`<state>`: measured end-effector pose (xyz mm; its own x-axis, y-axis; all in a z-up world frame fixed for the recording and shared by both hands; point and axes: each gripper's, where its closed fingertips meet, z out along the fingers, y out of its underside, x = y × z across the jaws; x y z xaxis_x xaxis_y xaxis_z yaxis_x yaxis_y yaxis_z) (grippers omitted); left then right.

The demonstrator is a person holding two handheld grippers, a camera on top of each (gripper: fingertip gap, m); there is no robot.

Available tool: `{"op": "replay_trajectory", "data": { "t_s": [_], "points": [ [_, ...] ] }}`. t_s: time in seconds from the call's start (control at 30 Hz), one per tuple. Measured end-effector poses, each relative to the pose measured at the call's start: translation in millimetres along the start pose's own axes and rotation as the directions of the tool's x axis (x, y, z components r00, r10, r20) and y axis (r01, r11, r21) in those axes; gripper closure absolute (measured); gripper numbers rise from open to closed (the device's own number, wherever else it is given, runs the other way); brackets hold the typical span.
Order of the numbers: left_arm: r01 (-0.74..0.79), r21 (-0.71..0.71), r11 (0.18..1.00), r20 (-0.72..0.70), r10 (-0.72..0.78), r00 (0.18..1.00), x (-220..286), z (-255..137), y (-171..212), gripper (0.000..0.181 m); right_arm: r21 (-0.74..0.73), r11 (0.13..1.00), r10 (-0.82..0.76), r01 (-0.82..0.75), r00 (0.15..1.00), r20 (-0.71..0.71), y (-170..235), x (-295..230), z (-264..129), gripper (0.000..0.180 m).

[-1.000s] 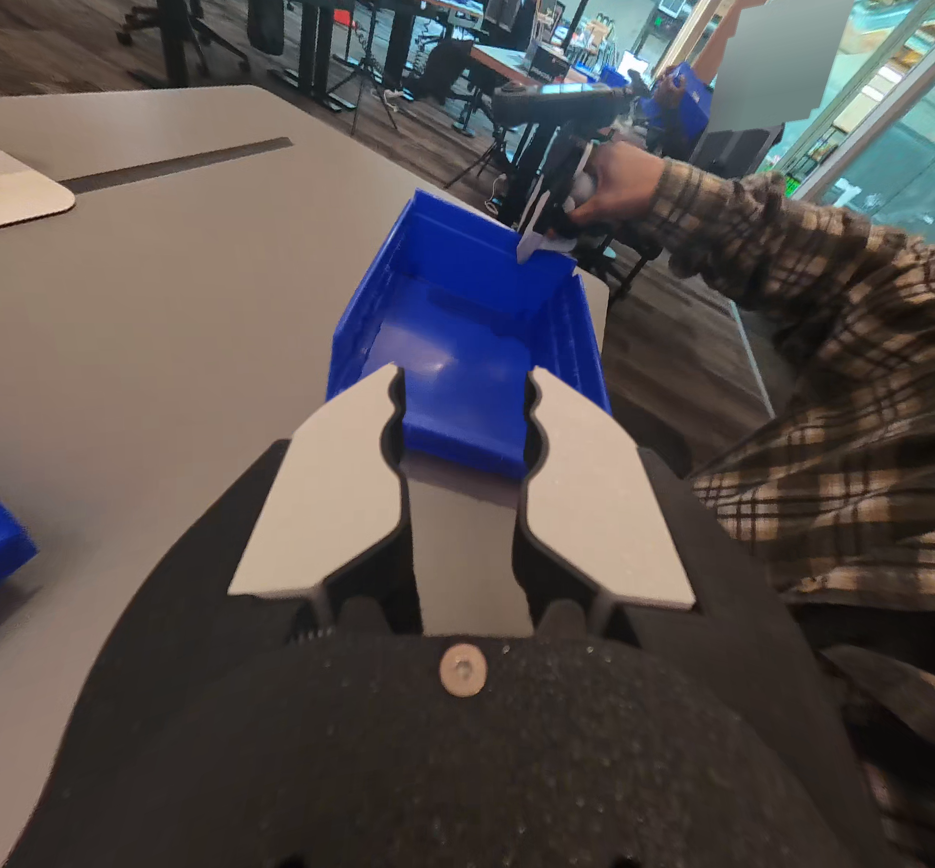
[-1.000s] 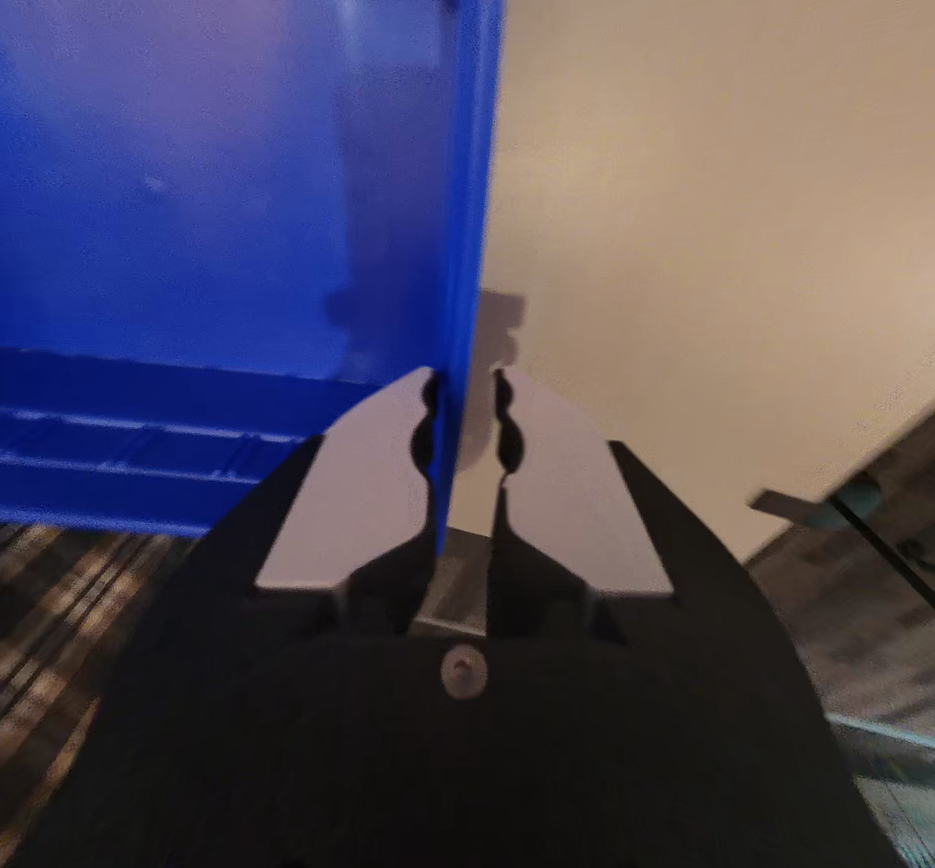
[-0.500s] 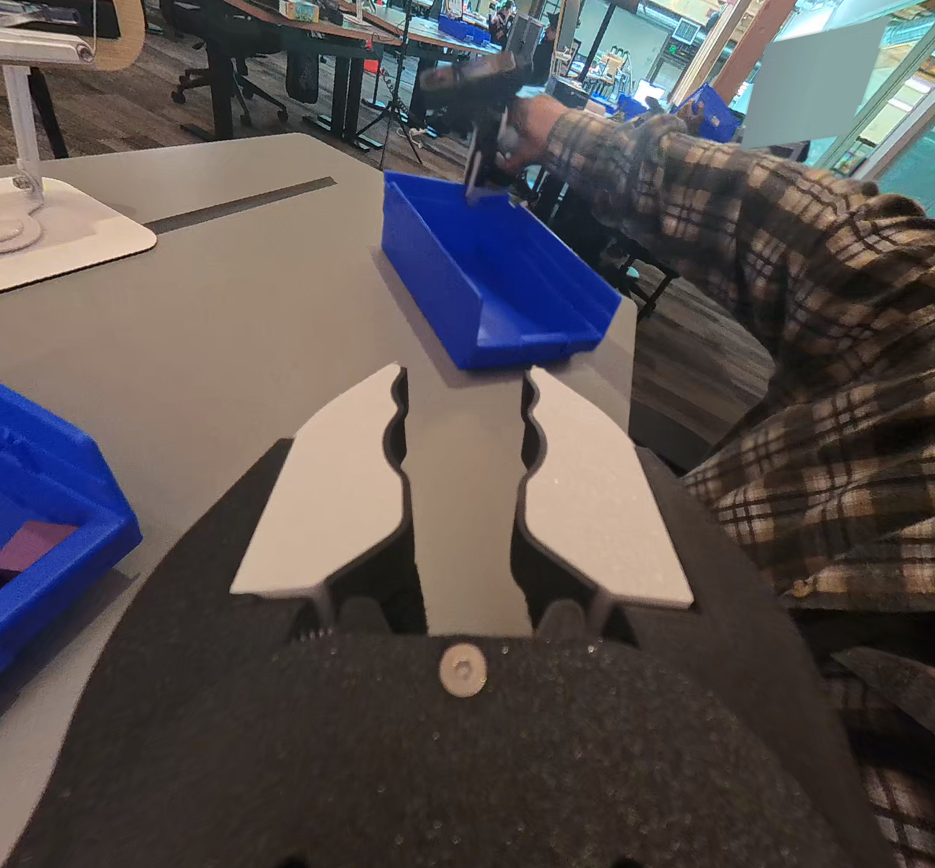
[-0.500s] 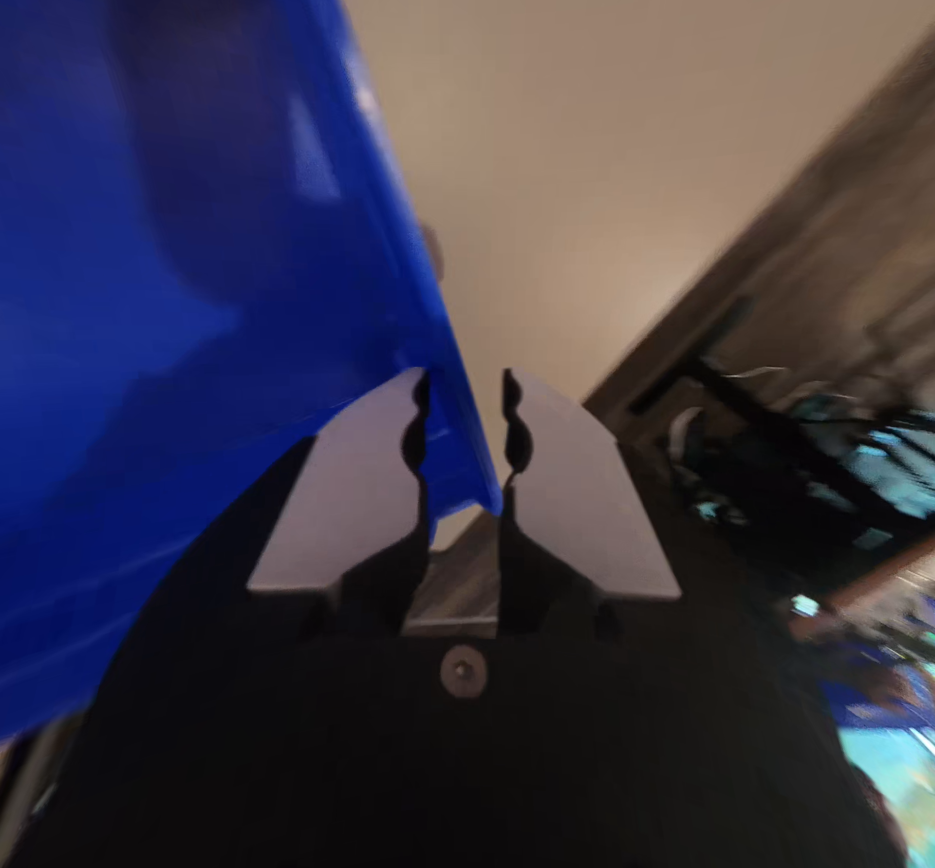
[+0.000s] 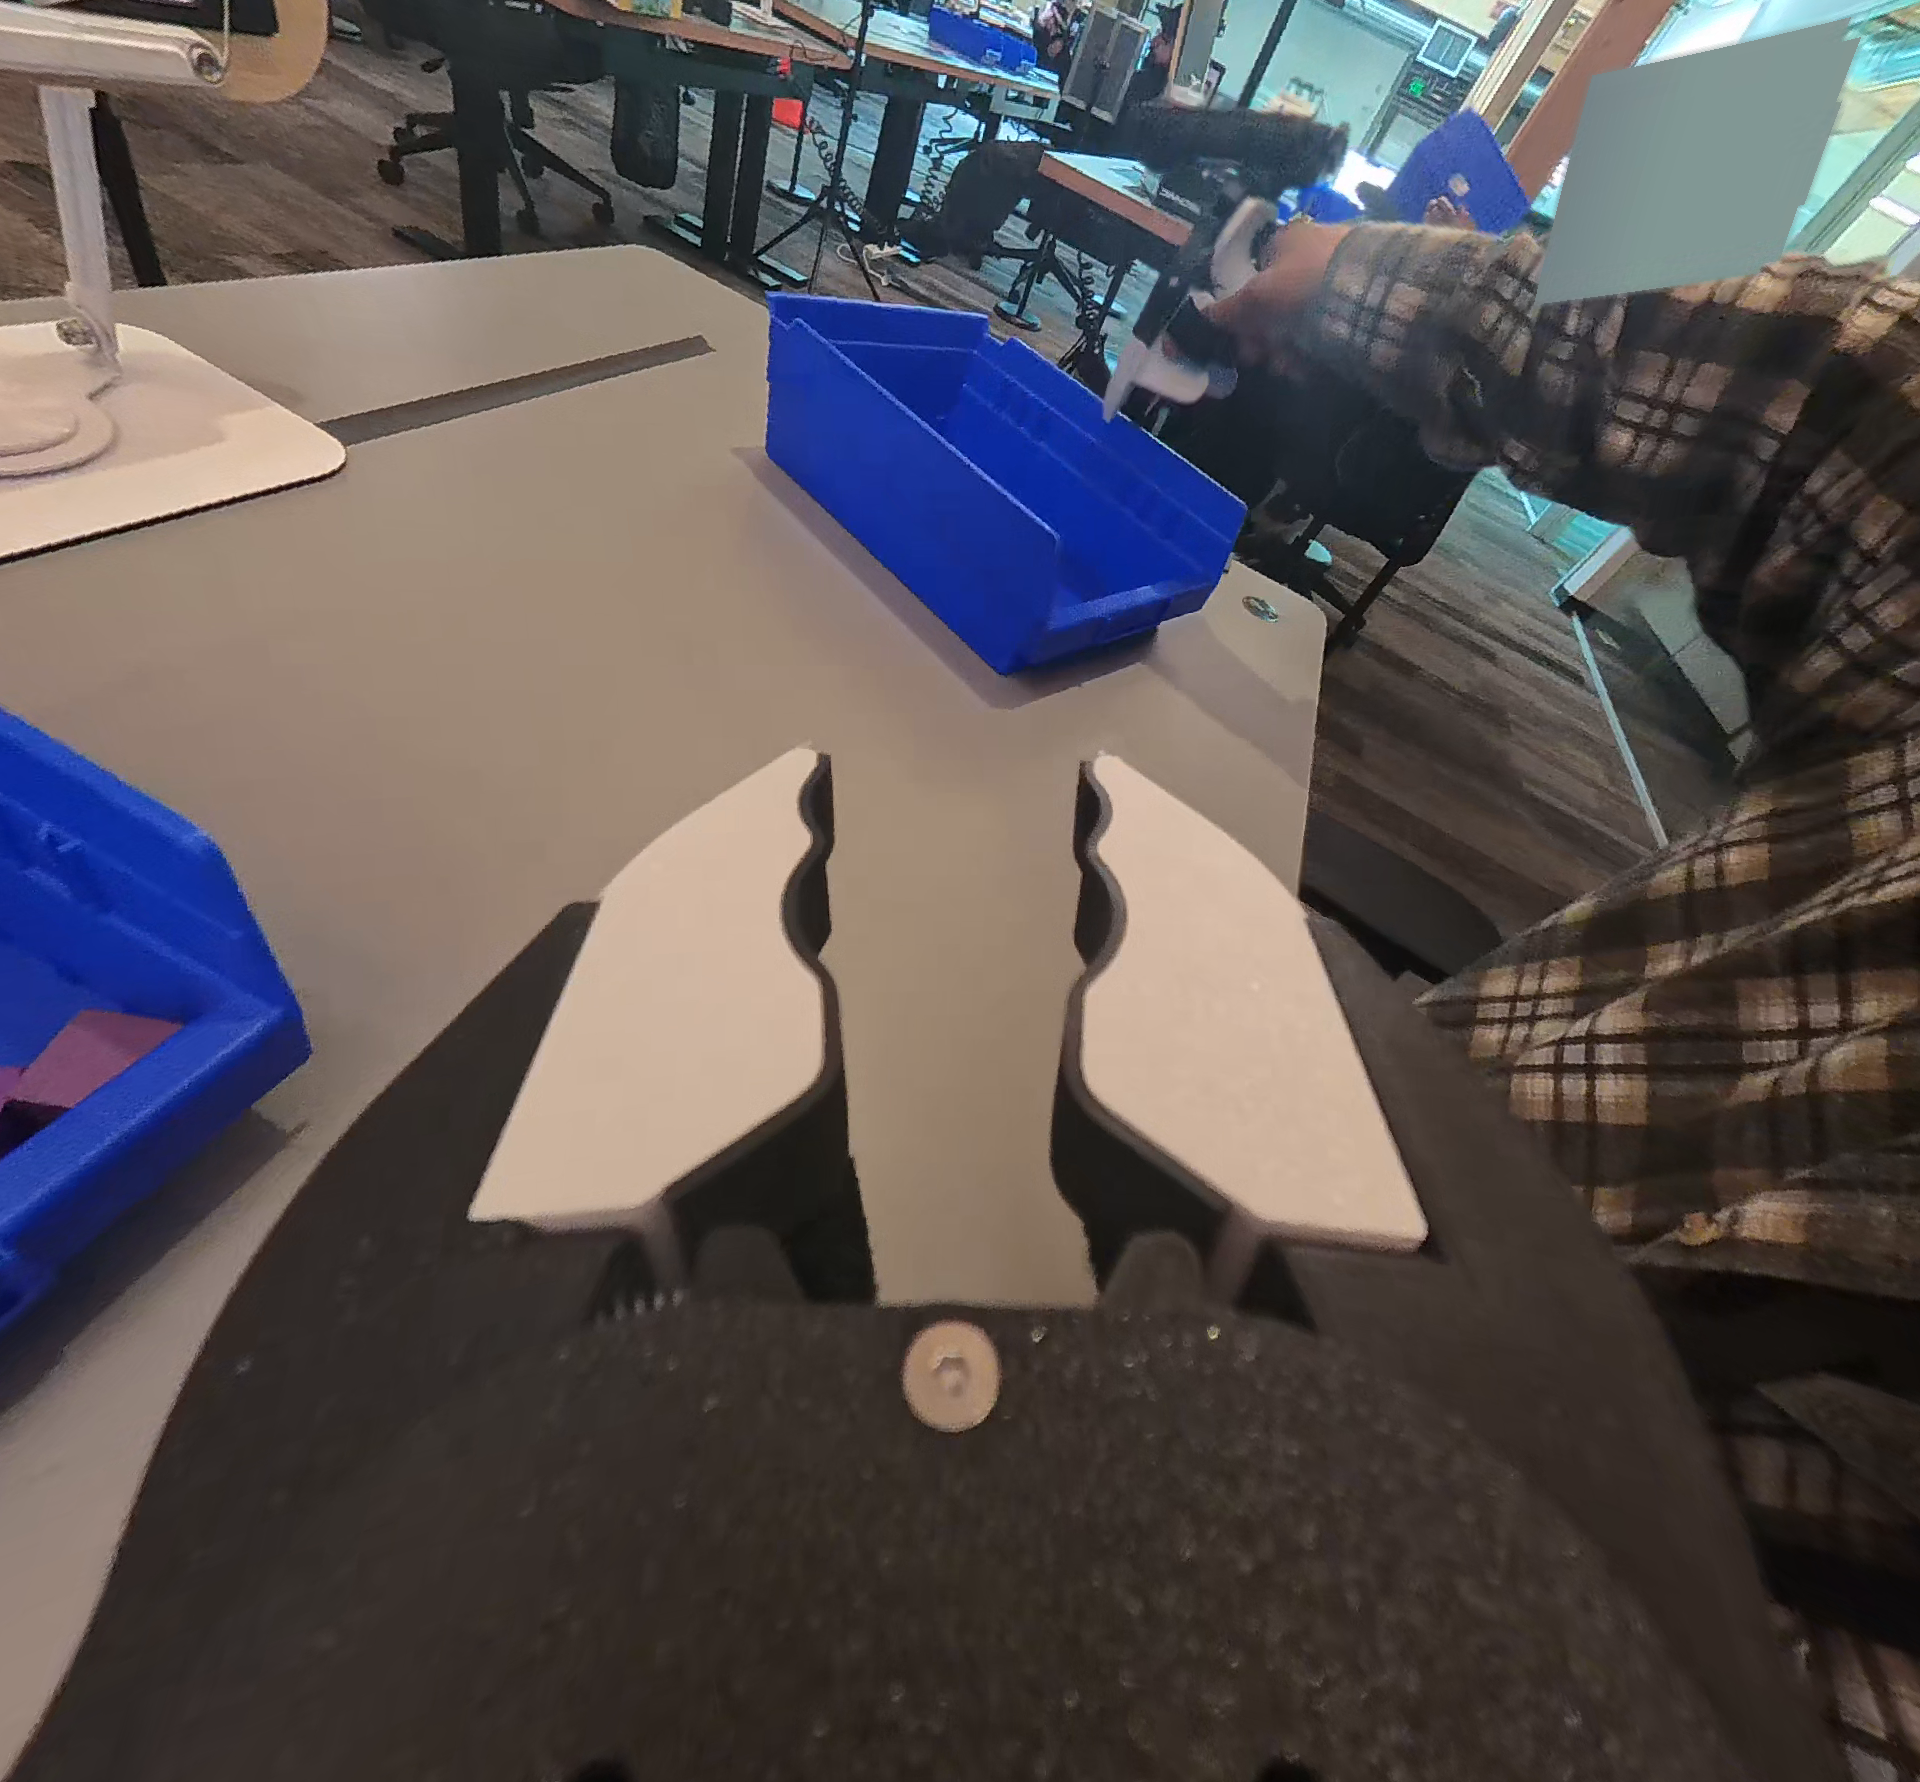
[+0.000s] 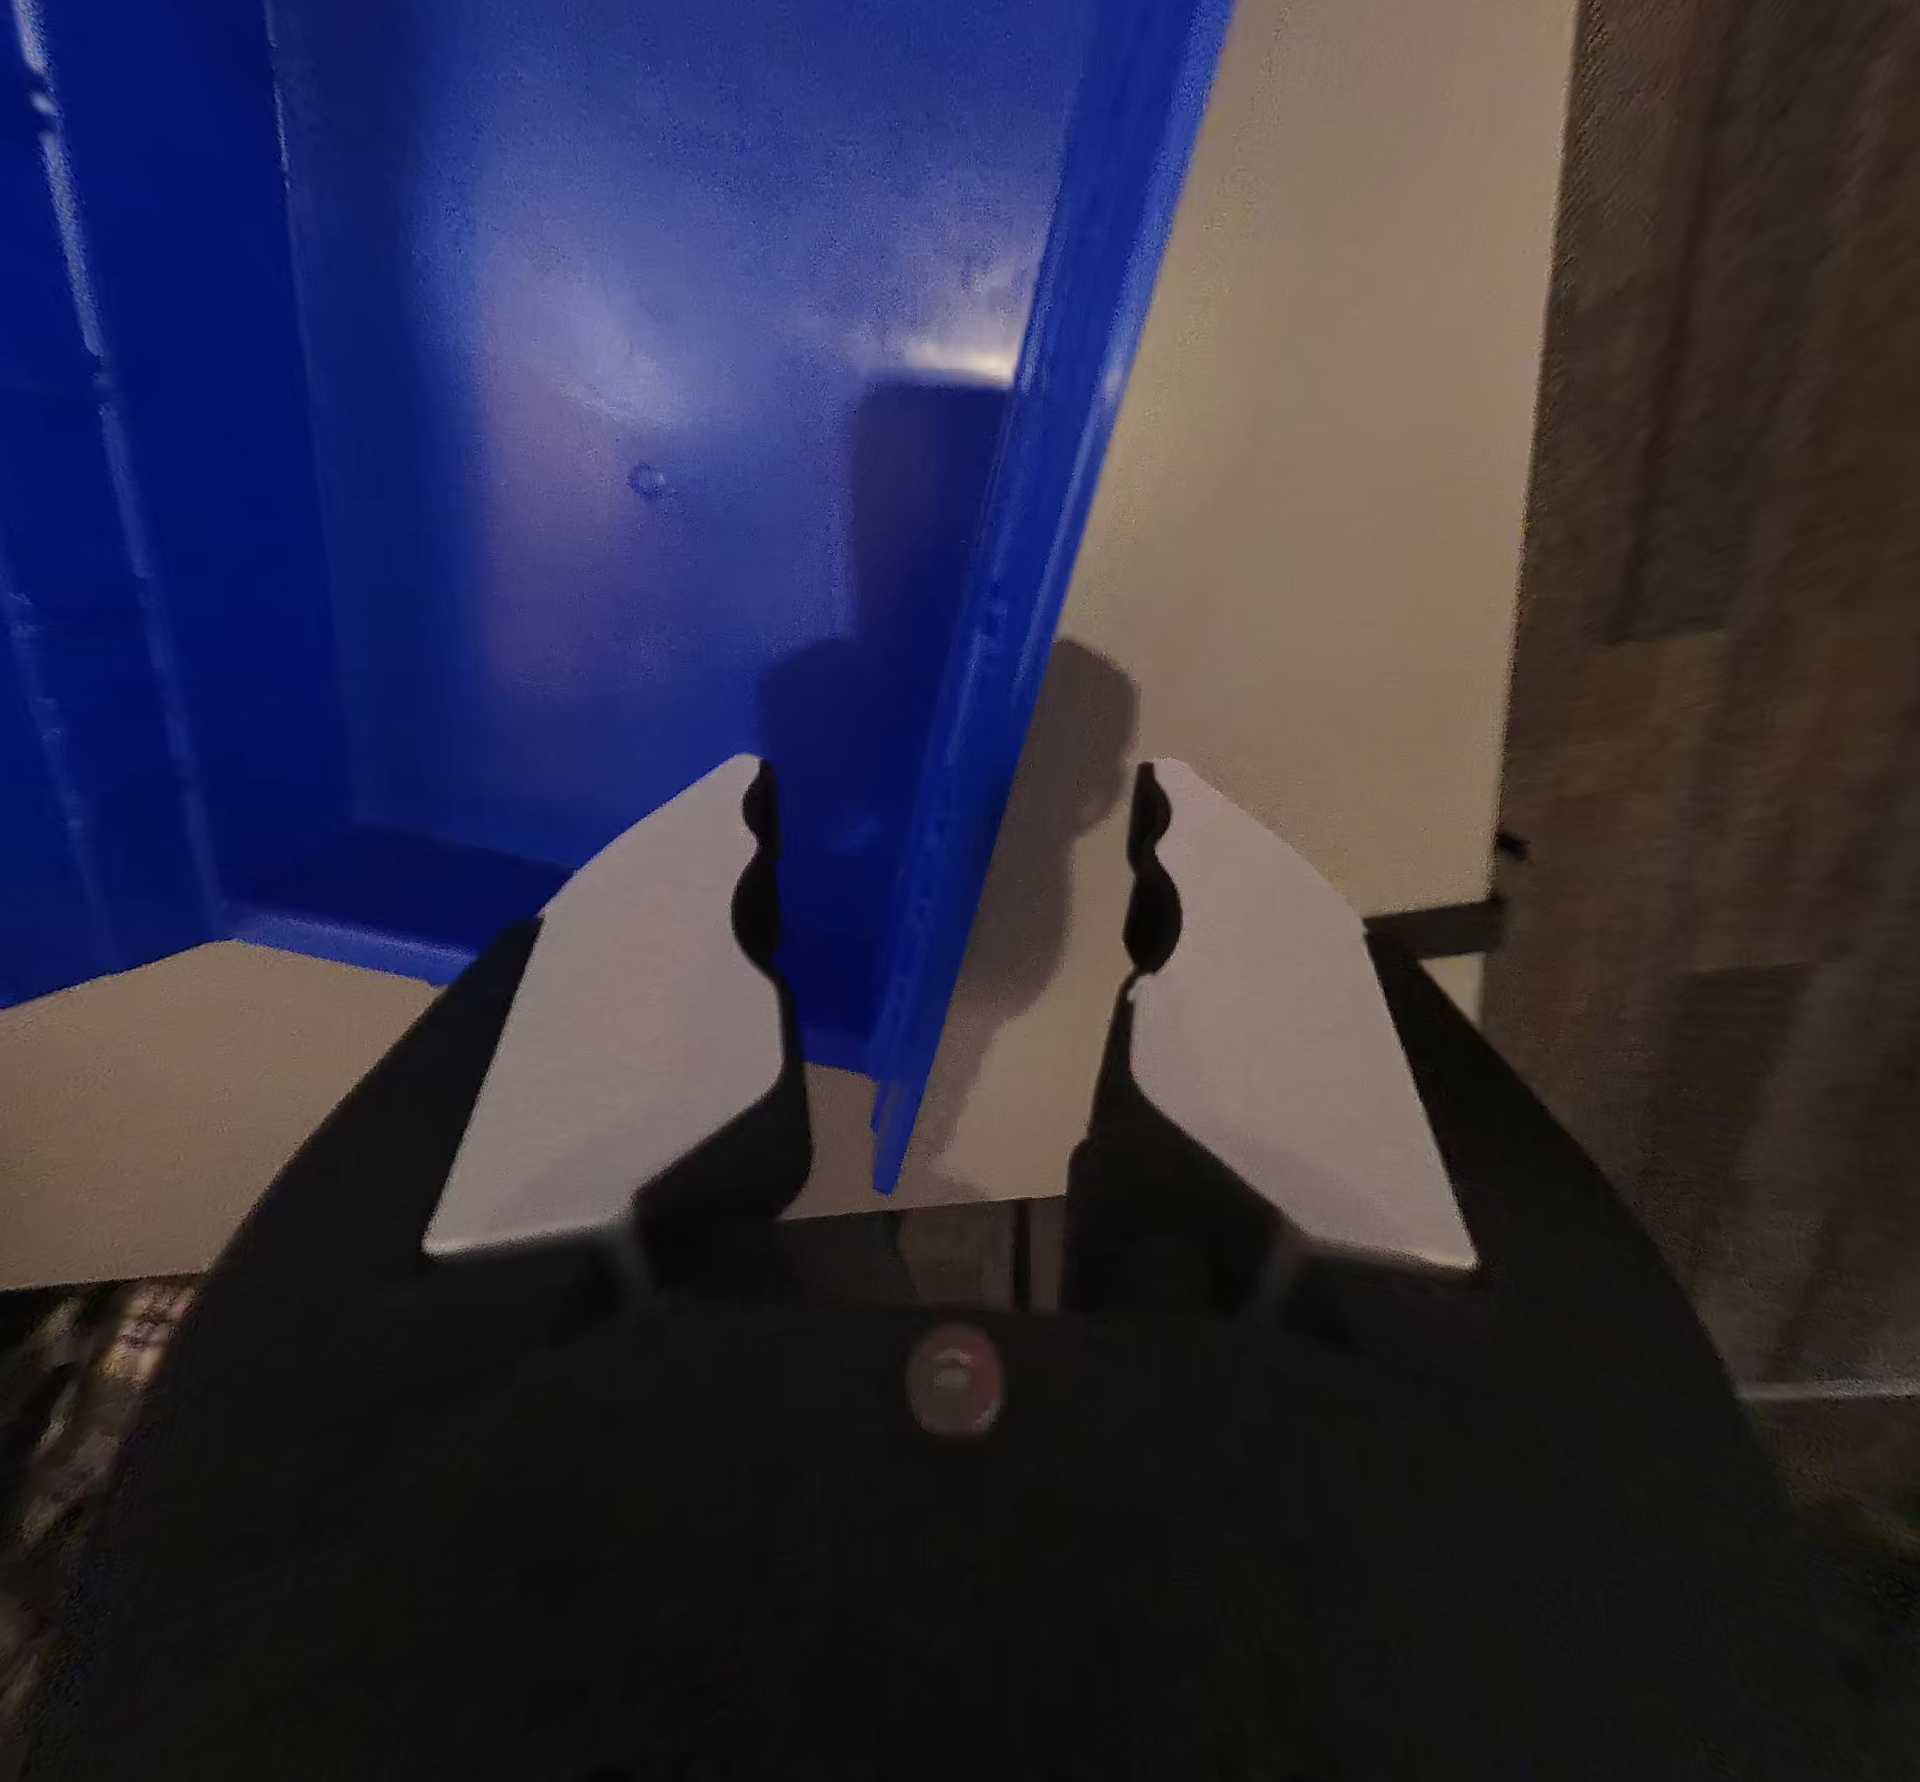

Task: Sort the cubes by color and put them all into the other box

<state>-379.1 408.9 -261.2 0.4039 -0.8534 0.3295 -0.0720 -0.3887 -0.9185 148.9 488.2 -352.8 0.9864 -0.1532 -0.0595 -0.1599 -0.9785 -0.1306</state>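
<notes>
An empty blue box (image 5: 935, 485) stands on the grey table (image 5: 520, 693) near its right corner. My left gripper (image 5: 951, 766) is open and empty, held above the table short of that box. A second blue box (image 5: 125, 984) at the left edge holds purple cubes (image 5: 94, 1057). My right gripper (image 6: 951, 768) is open, with the empty box's side wall (image 6: 997, 589) standing between its fingers, not clamped. The right gripper also shows in the left wrist view (image 5: 1127, 387) at the box's far right wall. The box floor (image 6: 571, 382) is bare.
A white stand base (image 5: 156, 454) sits at the table's back left. The table's right edge (image 5: 1314, 745) drops to wooden floor (image 5: 1455, 745) beside the box. A plaid sleeve (image 5: 1662, 485) reaches across the right. Desks and chairs stand behind.
My right gripper, shut on the box wall a second ago, swung the box round, set it on the table and opened. My left gripper drew back, bringing the second box into view.
</notes>
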Motion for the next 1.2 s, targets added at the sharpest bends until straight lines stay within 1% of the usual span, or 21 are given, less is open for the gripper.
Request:
{"op": "replay_trajectory", "data": {
  "t_s": [0.07, 0.13, 0.17, 0.2, 0.23, 0.3, 0.43, 0.67, 0.93, 1.2],
  "points": [
    [-0.009, -0.004, 1.0, -0.004, 0.009, 1.0, 4, 0, 0, 0.137, -0.025, 0.998, 0.056, -0.055, 0.997, 0.048, 17, 1, 8, 0.123],
    [-0.023, -0.009, 1.0, -0.007, 0.023, 1.0, 9, 0, 0, 0.136, -0.051, 0.995, 0.095, -0.091, 0.992, 0.082, 28, 0, 17, 0.135],
    [-0.031, -0.009, 0.999, -0.008, 0.031, 0.999, 12, -1, -1, 0.136, -0.06, 0.993, 0.104, -0.099, 0.989, 0.101, 31, -2, 21, 0.148],
    [-0.04, -0.007, 0.999, -0.007, 0.04, 0.999, 14, -2, -1, 0.136, -0.069, 0.993, 0.105, -0.098, 0.988, 0.114, 32, -3, 25, 0.166],
    [-0.048, -0.006, 0.999, -0.005, 0.048, 0.999, 16, -2, -2, 0.136, -0.072, 0.993, 0.104, -0.095, 0.987, 0.125, 31, -4, 28, 0.173],
    [-0.061, -0.008, 0.998, 0.002, 0.061, 0.998, 18, -4, -2, 0.136, -0.081, 0.992, 0.102, -0.093, 0.988, 0.114, 26, 0, 30, 0.174],
    [-0.065, -0.008, 0.998, 0.008, 0.065, 0.998, 17, -4, -1, 0.136, -0.08, 0.994, 0.072, -0.068, 0.996, 0.044, 9, 20, 31, 0.174],
    [-0.049, -0.048, 0.998, 0.015, 0.05, 0.999, 5, 7, 9, 0.137, -0.068, 0.995, 0.072, -0.068, 0.995, 0.062, -19, 53, 33, 0.174],
    [-0.019, -0.058, 0.998, 0.025, 0.02, 0.999, -10, 18, 15, 0.139, -0.072, 0.993, 0.092, -0.088, 0.995, 0.045, -32, 92, 33, 0.173],
    [0.005, -0.077, 0.997, 0.02, -0.003, 1.0, -15, 26, 21, 0.139, -0.074, 0.993, 0.094, -0.09, 0.995, 0.04, -37, 103, 33, 0.173]
  ]
}}
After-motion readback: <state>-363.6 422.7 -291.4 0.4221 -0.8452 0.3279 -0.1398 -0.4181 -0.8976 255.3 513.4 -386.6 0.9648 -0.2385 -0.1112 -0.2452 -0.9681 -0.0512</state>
